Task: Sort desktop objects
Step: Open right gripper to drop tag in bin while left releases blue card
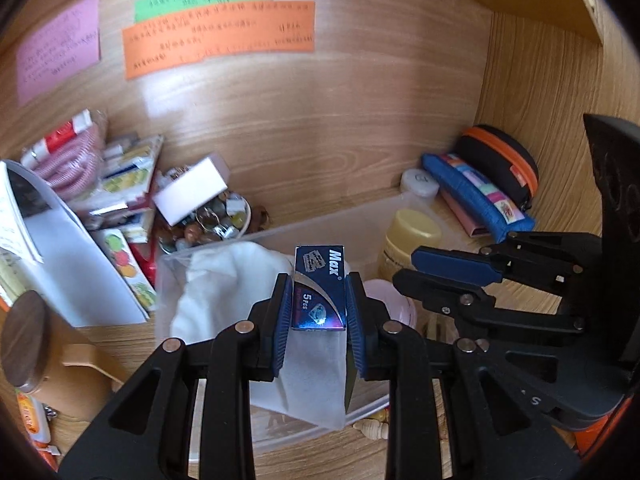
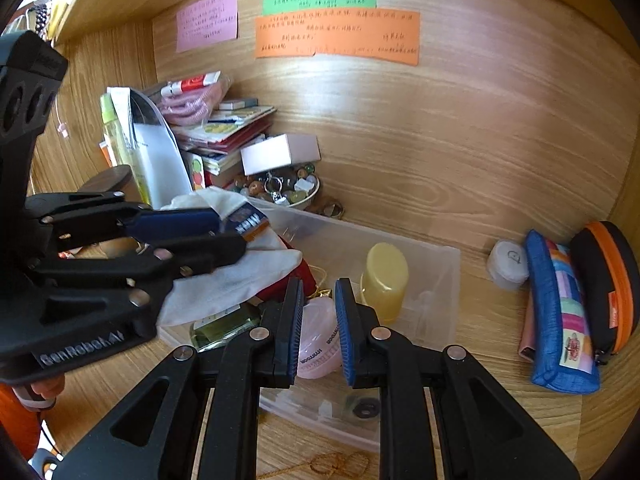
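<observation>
Gripping: left gripper has its blue pads clamped on the 2 sides of a small dark-blue box marked "Max" and "5 pcs".
Box position: held upright above a clear plastic bin, over a white cloth that lies in the bin's left part.
Right gripper: right gripper sits w/ jaws apart, nothing between them; thru the gap shows a pink round case lying in the bin.
Bin contents: a yellow-capped bottle stands toward the bin's right; a flat green-tinted glass bottle lies under the cloth's edge.
Behind bin: a bowl of beads & trinkets w/ a pale pink box resting on top; stacked books and packets to its left.
Right of bin: a white round lid, a blue patchwork pencil case, then a black pouch w/ orange zip, close together along the desk's side wall.
Back wall: 3 sticky notes, pink, green, orange, handwriting too small to read.
Surface: wood-grain desk.
</observation>
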Demonstrator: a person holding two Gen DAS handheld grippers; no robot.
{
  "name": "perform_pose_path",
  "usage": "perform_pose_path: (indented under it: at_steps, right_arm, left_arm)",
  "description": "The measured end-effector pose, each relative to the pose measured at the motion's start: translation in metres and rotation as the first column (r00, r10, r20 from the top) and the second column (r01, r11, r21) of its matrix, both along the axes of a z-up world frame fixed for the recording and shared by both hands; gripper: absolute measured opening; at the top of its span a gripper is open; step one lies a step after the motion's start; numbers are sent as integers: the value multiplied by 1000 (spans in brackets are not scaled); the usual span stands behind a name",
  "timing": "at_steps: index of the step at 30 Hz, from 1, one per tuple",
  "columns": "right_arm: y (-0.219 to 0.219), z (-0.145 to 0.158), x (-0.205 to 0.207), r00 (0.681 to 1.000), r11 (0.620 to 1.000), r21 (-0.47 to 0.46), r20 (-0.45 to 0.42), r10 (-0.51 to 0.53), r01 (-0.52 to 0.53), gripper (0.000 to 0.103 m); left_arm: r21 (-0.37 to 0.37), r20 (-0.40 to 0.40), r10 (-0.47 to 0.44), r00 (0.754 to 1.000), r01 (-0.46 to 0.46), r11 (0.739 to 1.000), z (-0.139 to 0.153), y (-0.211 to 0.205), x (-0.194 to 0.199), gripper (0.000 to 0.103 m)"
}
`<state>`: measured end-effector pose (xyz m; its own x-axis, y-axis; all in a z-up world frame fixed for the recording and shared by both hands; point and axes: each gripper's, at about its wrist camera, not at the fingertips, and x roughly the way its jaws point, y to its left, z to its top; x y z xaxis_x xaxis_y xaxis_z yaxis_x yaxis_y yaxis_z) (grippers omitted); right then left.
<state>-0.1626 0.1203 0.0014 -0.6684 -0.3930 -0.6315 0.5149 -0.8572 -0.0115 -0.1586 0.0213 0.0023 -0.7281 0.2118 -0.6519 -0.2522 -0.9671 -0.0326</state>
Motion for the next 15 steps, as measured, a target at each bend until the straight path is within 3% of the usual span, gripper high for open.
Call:
perform_pose_path:
  at_steps: [15]
  right_arm:
    - [6,-4,-6,1000,1000,6,-12,-1,1,15]
  left_arm:
    - [-41,13,-46,999,47,998,-17,11,-6,27]
